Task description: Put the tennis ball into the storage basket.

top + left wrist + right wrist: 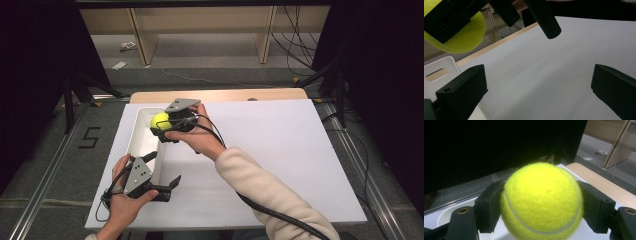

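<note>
The tennis ball (160,120) is gripped by the right gripper (162,131), and it is held up over the far end of the white tray (140,134). In the right gripper view the tennis ball (541,201) is seen squeezed between the two black jaws, one pressed against each side, with the seam curving across its lower front. The tray's pale floor (441,218) is glimpsed below and behind the ball, so the ball is carried clear of it, though how high cannot be judged from here.

The right gripper is turned towards the person's left, and the right hand (199,134) is wrapped round its body above the white board (280,150).

Nearer the person, the left gripper (171,186) is held low by the left hand (122,200), just off the tray's near corner, pointing out across the board. Its jaws are spread wide and nothing is caught between them; in the left gripper view a broad stretch of bare board (544,75) is seen in the gap. At the top left of that view the ball (464,37) is seen aloft, clamped in the other gripper, with the tray's handle slot (436,74) below it.
</note>
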Tool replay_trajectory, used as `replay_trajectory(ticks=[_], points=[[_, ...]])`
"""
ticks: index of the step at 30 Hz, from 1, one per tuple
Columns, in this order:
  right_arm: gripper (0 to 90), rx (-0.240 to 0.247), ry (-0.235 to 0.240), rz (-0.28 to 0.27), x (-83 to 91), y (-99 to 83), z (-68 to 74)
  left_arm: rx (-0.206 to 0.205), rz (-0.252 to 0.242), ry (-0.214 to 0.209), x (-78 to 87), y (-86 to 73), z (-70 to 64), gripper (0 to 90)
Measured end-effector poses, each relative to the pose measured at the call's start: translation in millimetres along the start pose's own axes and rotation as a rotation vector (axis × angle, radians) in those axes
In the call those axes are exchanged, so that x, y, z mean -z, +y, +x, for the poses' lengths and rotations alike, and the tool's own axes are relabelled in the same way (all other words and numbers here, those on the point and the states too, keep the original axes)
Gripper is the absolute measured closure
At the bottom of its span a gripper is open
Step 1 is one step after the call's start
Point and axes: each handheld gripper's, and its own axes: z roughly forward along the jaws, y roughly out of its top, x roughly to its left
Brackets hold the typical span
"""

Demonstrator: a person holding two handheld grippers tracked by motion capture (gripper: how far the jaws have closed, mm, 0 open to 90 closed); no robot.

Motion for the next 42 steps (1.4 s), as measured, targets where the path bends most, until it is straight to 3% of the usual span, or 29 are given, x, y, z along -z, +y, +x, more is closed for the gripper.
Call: replay_trajectory(ticks=[42], points=[[26.8, 0.016, 0.014, 0.011, -18.1, 7.4, 2.2, -0.004, 0.000, 0.003, 0.4, 0.1, -0.2, 0.0]])
